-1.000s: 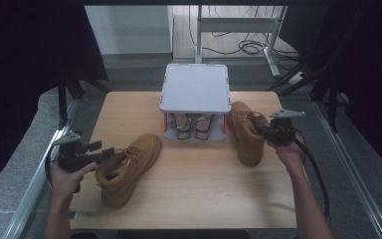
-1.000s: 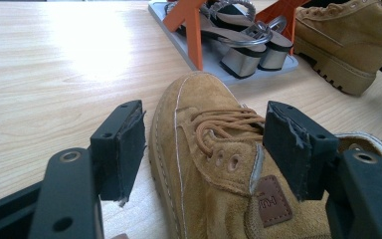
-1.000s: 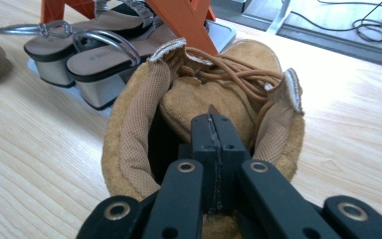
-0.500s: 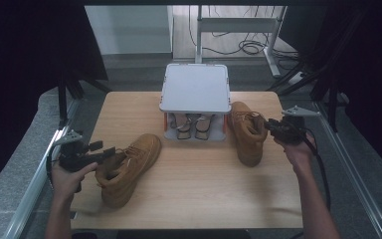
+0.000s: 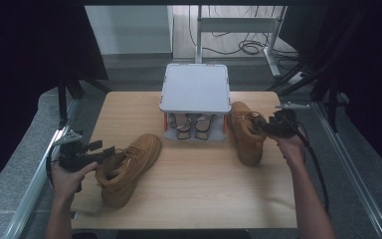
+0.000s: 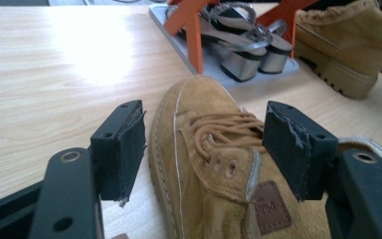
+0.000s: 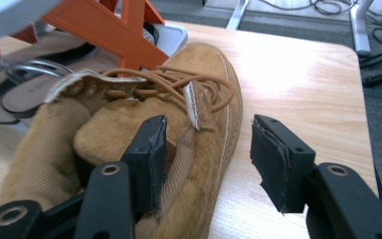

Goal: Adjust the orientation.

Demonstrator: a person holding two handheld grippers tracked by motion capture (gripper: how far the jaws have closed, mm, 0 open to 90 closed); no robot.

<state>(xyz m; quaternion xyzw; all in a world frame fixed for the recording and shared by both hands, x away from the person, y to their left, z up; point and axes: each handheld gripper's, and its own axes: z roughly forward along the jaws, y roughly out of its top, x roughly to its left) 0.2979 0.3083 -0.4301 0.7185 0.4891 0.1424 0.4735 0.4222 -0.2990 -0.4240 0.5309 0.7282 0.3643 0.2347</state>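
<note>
Boots in tan suede sit on the wooden desk (image 5: 194,184), one at each side of a small shoe rack. At the left, the left boot (image 5: 127,167) lies near the front edge with its toe aimed toward the rack. The left hand-held gripper (image 5: 104,152) is at its ankle end; in the left gripper view its jaws stand wide on either side of the laced upper (image 6: 214,164), the right pad close against the collar and the left pad a little clear of the side, so a firm hold cannot be confirmed. In the middle, the shoe rack (image 5: 195,89) has a grey top and orange legs, with a pair of silver heeled sandals (image 5: 191,127) beneath it. At the right, the right boot (image 5: 246,132) stands just beside the rack. The right hand-held gripper (image 5: 262,126) has just been opening; one jaw is inside the boot's collar (image 7: 129,149), the other outside, and the pads do not press it.
</note>
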